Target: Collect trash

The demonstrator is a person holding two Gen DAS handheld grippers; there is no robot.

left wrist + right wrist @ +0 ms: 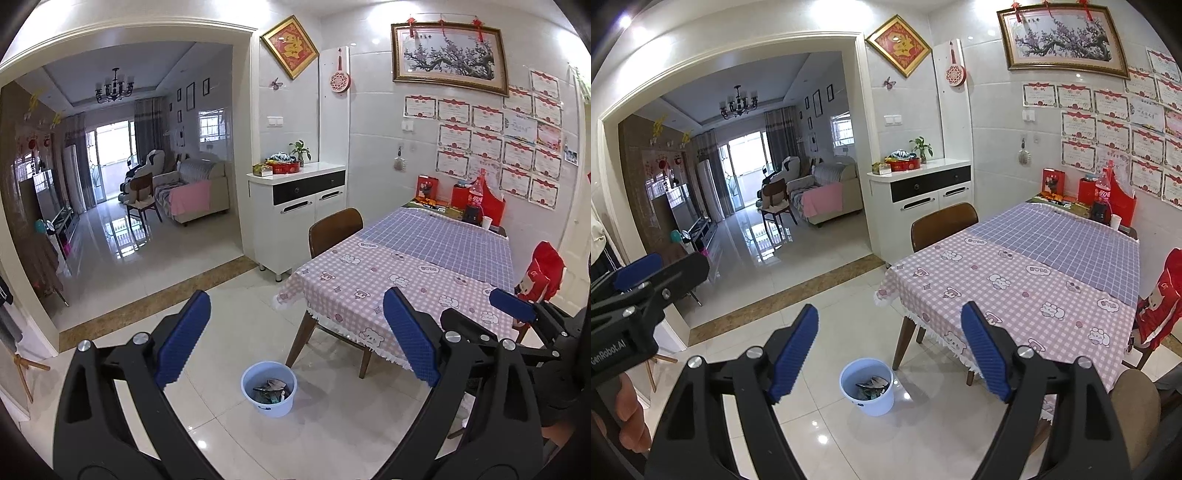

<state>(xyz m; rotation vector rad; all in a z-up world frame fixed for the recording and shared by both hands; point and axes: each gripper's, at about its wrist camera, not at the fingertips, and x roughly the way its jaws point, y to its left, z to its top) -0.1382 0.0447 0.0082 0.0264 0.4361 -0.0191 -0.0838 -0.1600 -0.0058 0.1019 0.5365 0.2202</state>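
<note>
White letters on the black body of the left gripper (pixel 628 288) read "GenRobot.AI" – seen at the left edge of the right wrist view, the first letter partly cut off. The cola bottle (pixel 1103 192) on the table carries a red label with white script (the Coca-Cola style, too small to spell out). The framed red-and-gold diamond (pixel 290 46) on the wall shows one large gold character, too blurred to read. The certificates (pixel 487 144) pinned to the wall bear rows of print – none of it legible at this size.
</note>
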